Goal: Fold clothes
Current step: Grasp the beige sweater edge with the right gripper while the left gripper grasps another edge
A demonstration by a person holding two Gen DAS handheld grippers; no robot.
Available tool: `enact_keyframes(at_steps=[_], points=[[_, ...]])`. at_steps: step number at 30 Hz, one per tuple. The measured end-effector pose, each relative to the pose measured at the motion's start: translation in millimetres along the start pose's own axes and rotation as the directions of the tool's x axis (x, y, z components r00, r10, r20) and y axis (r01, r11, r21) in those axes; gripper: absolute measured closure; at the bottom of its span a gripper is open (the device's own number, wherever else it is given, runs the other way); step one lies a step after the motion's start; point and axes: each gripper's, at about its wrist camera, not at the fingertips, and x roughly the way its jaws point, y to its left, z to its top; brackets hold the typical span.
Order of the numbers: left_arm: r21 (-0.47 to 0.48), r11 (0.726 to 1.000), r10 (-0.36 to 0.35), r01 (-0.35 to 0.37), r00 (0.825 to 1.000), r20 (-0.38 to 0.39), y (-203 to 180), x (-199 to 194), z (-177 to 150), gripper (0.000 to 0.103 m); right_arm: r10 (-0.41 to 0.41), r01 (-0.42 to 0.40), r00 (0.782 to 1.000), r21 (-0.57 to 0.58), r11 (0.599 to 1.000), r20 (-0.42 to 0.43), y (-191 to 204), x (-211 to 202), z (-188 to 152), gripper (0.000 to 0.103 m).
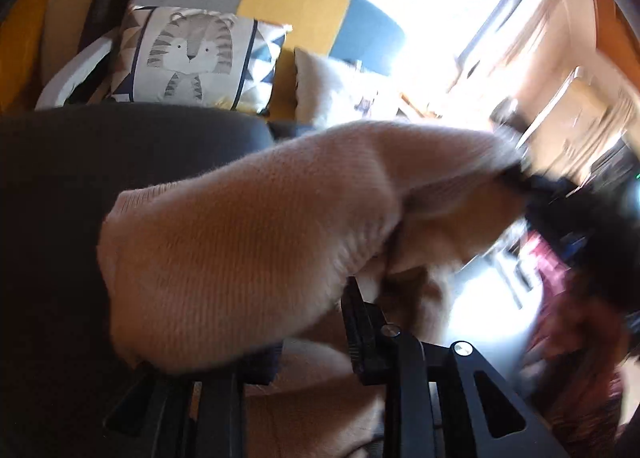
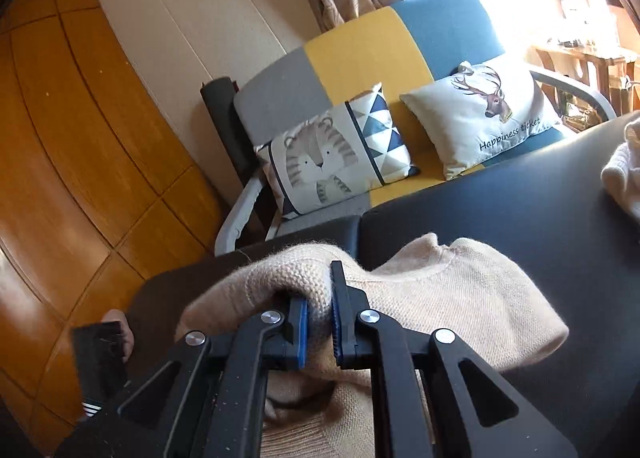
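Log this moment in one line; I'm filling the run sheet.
fold clothes | right gripper shut on beige sweater | left gripper under sweater, grip hidden | dark table

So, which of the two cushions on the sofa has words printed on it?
The deer cushion, reading "Happiness ticket"; the tiger cushion shows only triangles.

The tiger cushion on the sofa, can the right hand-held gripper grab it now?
Probably not: the right hand-held gripper is shut on the beige knitted sweater, and the dark table lies between it and the tiger-print cushion.
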Motion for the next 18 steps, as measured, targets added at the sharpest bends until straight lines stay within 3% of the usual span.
enact_keyframes(at_steps=[4, 7, 12, 15, 18], points=[[0.008, 1.0, -0.004, 0.004, 1.0, -0.002, -7, 5, 10, 0.077, 0.037, -0.038, 0.999, 0.099, 0.994, 0.012, -16, -12, -4, 0.094], [-0.005, 1.0, 0.002, -0.001, 0.995, 0.095, -7, -13, 6, 0.077, 0.057, -0.064, 0.997, 0.146, 0.987, 0.05, -27, -26, -4, 0.094], [0.078, 0.995, 0.038, -0.059, 0.97, 0.238, -18, -35, 16, 0.077, 0.083, -0.097, 0.99, 0.118, 0.988, 0.115, -26, -52, 4, 0.094], [0.22, 0.965, 0.072, -0.14, 0.953, 0.293, -36, -38, 17, 0.077, 0.115, -0.127, 0.981, 0.07, 0.989, 0.158, -16, -72, 7, 0.094], [0.35, 0.924, 0.062, -0.154, 0.963, 0.262, -44, -30, 20, 0.077, 0.105, -0.114, 0.975, 0.035, 0.993, 0.196, -11, -94, 8, 0.094]])
